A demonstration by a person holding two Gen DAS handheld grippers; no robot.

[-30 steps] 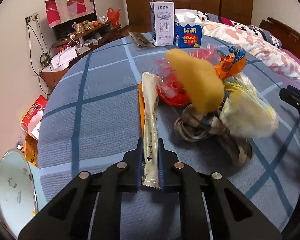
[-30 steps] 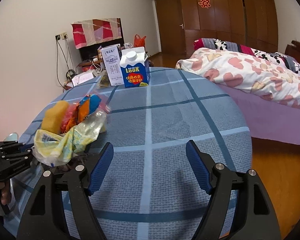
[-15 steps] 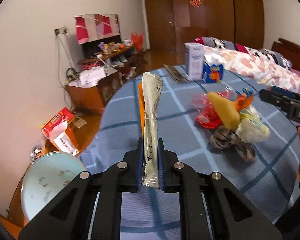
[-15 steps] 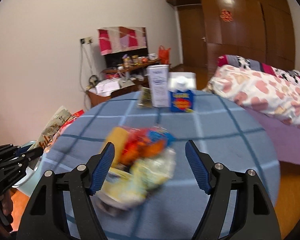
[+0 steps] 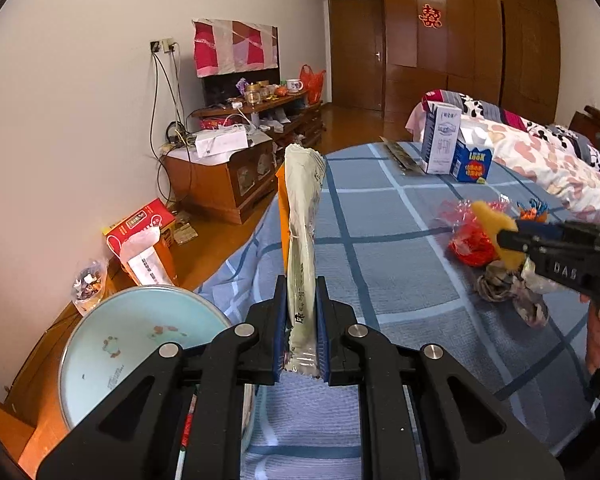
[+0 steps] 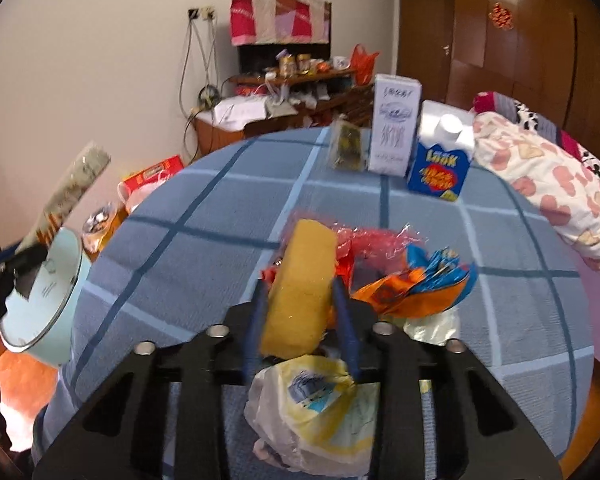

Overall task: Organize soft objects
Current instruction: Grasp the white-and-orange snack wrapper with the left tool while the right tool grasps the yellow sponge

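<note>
My left gripper (image 5: 301,292) is shut on a long pale packet (image 5: 302,208), held upright above the table's left edge. Just below and left of it sits a light blue basin (image 5: 140,344). The right wrist view shows the same packet (image 6: 70,188) slanting over the basin (image 6: 48,300). My right gripper (image 6: 298,286) is shut on a yellow sponge (image 6: 304,256) atop a pile of soft things: red bag (image 6: 364,240), orange-blue wrapper (image 6: 420,284), white-yellow plastic bag (image 6: 316,400). From the left wrist, the right gripper (image 5: 508,238) pinches the sponge (image 5: 490,216) above a checked cloth (image 5: 508,292).
A round table with a blue checked cover (image 5: 380,248) holds two milk cartons (image 6: 396,128) (image 6: 440,164) and a flat packet (image 6: 346,148) at the far side. A bed (image 5: 540,152) lies to the right, a cluttered wooden cabinet (image 5: 228,168) and boxes to the left.
My left gripper has carried the packet up and left, from the pile to above the basin. My right gripper has swung over the pile and shut on the yellow sponge.
</note>
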